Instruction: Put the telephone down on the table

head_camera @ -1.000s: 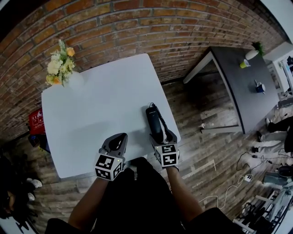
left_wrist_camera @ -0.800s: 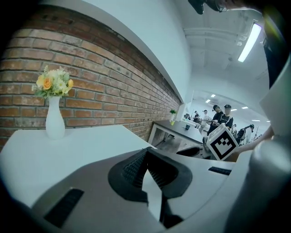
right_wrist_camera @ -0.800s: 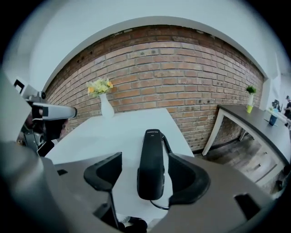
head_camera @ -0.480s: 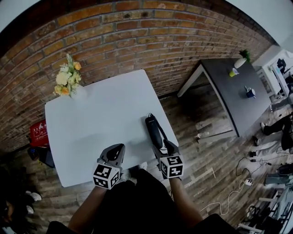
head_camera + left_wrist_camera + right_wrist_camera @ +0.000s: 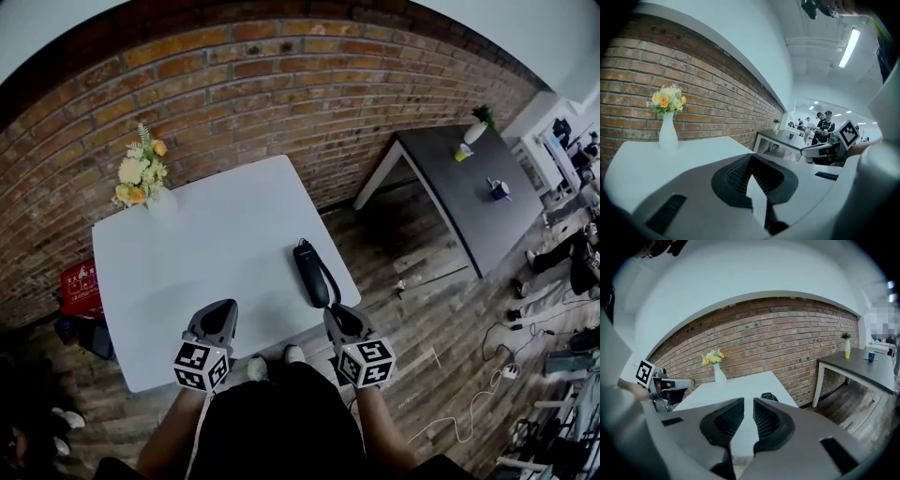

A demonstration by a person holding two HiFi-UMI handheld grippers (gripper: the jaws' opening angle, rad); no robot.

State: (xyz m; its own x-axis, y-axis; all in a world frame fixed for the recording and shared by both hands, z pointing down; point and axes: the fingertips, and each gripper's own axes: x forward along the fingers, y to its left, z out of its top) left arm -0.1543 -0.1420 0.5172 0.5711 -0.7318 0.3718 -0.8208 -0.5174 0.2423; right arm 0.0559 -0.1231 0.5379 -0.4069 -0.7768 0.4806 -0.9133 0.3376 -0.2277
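At the white table's (image 5: 206,234) far left corner we see a white vase of flowers (image 5: 141,178) standing upright. Our left gripper (image 5: 223,307) hovers over the table's near edge, left of the middle. Its jaws are closed tip to tip, with nothing between them. The telephone (image 5: 312,274), a black handset with its cord alongside, lies flat on the table's right part, close to the right edge and resting free of both grippers. Our right gripper (image 5: 335,315) sits at the table's near right corner, just short of the handset. Its jaws are closing to a narrow slit, and nothing is between them. A dark table (image 5: 459,187) stands well to the right of the white one.
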